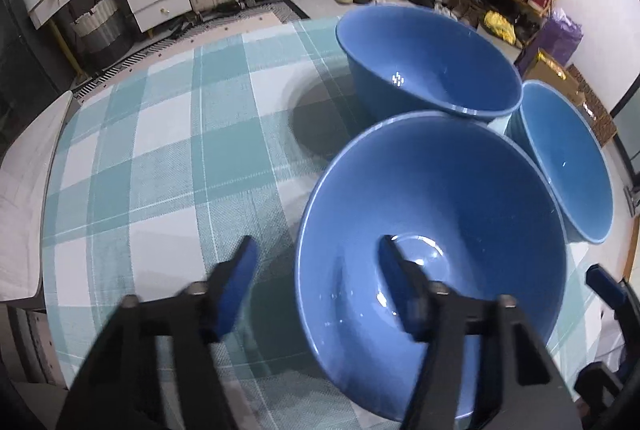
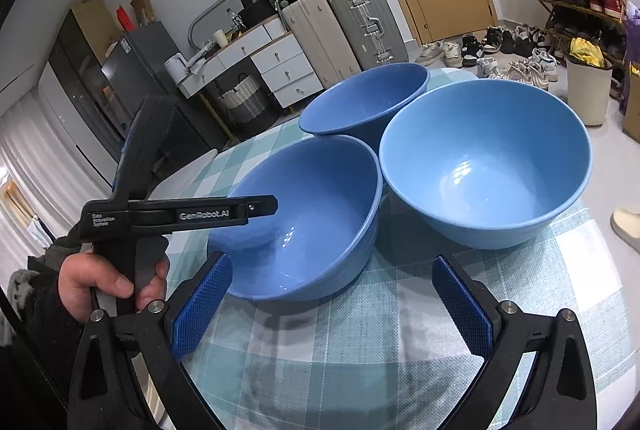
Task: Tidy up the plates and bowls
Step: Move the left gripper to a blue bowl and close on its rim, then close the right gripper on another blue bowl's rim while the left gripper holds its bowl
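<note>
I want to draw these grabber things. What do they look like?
Each gripper is a black plastic frame with silver bolts and two fingers faced with bumpy blue pads. The left gripper has white lettering along its body. The hand on it comes from a dark sleeve.

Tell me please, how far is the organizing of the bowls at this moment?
Done: nothing looks stacked; three blue bowls sit separately on the checked tablecloth. In hand: the left gripper straddles the rim of the nearest bowl, one finger inside, one outside, pads not yet pressing. The right gripper is open, empty, before the right bowl. Left: nesting these and the far bowl. No plates are visible.
</note>
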### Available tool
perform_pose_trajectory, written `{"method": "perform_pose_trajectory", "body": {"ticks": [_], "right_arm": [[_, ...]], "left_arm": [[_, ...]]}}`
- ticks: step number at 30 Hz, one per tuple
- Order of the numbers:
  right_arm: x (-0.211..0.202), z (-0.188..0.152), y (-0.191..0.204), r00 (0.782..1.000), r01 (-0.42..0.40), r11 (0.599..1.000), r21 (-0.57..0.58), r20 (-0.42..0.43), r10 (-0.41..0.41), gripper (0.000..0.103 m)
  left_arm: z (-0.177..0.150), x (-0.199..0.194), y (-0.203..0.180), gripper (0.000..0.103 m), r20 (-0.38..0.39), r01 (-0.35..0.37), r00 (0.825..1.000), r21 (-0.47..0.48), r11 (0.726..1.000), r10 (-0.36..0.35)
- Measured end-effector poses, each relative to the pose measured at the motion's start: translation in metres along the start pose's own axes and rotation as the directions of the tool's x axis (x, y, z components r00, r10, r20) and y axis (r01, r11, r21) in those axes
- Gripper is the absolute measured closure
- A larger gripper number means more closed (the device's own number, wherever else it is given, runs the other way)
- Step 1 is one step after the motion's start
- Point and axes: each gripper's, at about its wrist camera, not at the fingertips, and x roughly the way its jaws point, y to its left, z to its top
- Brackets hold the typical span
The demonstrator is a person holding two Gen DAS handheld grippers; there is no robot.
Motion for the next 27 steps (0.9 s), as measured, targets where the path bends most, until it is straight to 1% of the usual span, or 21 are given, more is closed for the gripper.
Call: {"method": "perform_pose_trajectory", "body": {"ticks": [1, 2, 4, 5, 7, 9, 15, 22, 27], "right_arm": [[0.0, 0.0, 0.0, 1.0, 0.002, 1.0, -0.001, 0.001, -0.002, 0.001], [0.0, 0.0, 0.0, 1.0, 0.003, 1.0, -0.001, 0.001, -0.003, 0.001], [0.0, 0.0, 0.0, 1.0, 0.004, 1.0, 0.002, 0.0, -0.004, 0.001], [0.0, 0.0, 0.0, 1.0, 0.005, 1.0, 0.002, -0.002, -0.005, 0.001], [0.001, -0.001, 0.001, 1.0, 0.008, 1.0, -0.002, -0.006, -0.008, 0.001], [0.0, -0.003, 0.002, 1.0, 0.003, 1.0, 0.0, -0.01, -0.003, 0.001], [0.003, -0.005, 0.002, 1.0, 0.012, 1.0, 0.004, -0.023, -0.012, 0.001], [0.003, -0.004, -0.002, 0.999, 0.025, 0.999, 0.022, -0.031, -0.024, 0.001], [0.004, -0.004, 0.001, 0.999, 0.03, 0.999, 0.022, -0.038, -0.029, 0.003]], "left_arm": [[-0.001, 0.002, 0.001, 0.061, -0.017, 0.011, 1.0, -0.002, 1.0, -0.011], [-0.001, 0.004, 0.001, 0.066, -0.029, 0.017, 0.999, -0.003, 1.0, -0.017], [-0.002, 0.006, 0.001, 0.077, -0.048, 0.022, 0.999, 0.004, 1.0, -0.022], [-0.003, 0.007, 0.001, 0.079, -0.055, 0.026, 0.998, 0.004, 1.0, -0.025], [-0.004, 0.008, 0.002, 0.087, -0.065, 0.022, 0.998, 0.0, 1.0, -0.022], [-0.005, 0.008, 0.002, 0.091, -0.071, 0.025, 0.997, -0.002, 1.0, -0.025], [-0.009, 0.006, 0.003, 0.094, -0.088, 0.044, 0.995, 0.001, 0.999, -0.044], [-0.017, 0.001, 0.005, 0.094, -0.101, 0.074, 0.992, -0.009, 0.997, -0.075], [-0.024, -0.004, 0.008, 0.093, -0.11, 0.07, 0.991, -0.008, 0.998, -0.07]]}}
